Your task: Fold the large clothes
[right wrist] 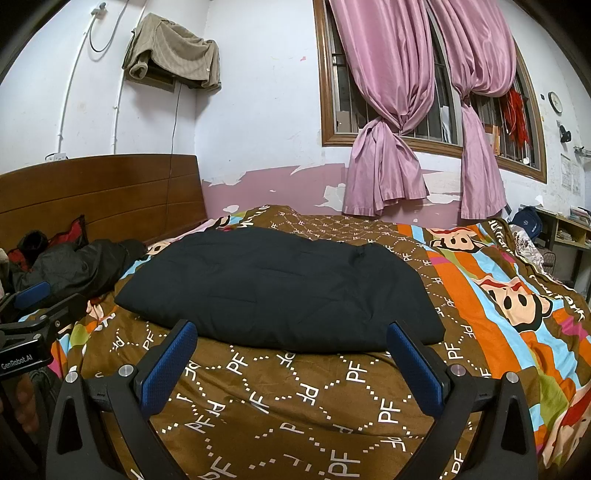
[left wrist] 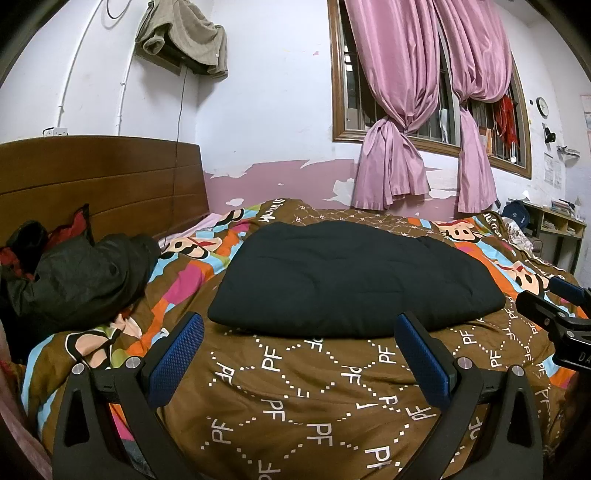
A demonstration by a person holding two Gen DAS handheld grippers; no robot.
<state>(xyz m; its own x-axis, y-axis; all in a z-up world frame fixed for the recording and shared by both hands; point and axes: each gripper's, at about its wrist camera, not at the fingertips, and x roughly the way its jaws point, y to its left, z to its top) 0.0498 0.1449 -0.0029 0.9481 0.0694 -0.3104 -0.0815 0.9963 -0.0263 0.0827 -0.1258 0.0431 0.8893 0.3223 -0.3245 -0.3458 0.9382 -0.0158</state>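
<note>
Bedroom, bed fills the lower half of both views, covered by a brown quilt (left wrist: 314,387) printed all over with white "PF" letters in a dotted diamond grid, plus orange, blue and pink stripes with cartoon monkey faces toward the right. My task item, a black garment (left wrist: 354,277), lies folded into a thick pad at frame center on the quilt, just beyond my fingertips in both views, touching neither claw.

My left gripper (left wrist: 299,350) is wide apart, holding nothing, blue pads over bare quilt at the bottom of the left view. My right gripper (right wrist: 291,354) is the same: spread wide, empty, low in its own frame. I see the left gripper's body at the left edge of the right view, marked "GenRobot.AI"; the right one shows at the right edge of the left view with partial letters "DA", the rest cut off.

A second dark jacket (left wrist: 81,277) is bunched at mid left beside the wooden headboard (left wrist: 103,184). Pink curtains (left wrist: 402,110), knotted, hang over the barred window upper right. A beige cloth (left wrist: 184,33) is draped over a wall unit upper left. At far right a shelf (left wrist: 561,225) holds stacked papers or books, too small to read, with a dark bag (left wrist: 515,214) beside it. A round clock (left wrist: 542,106) is on the wall, upper right.
</note>
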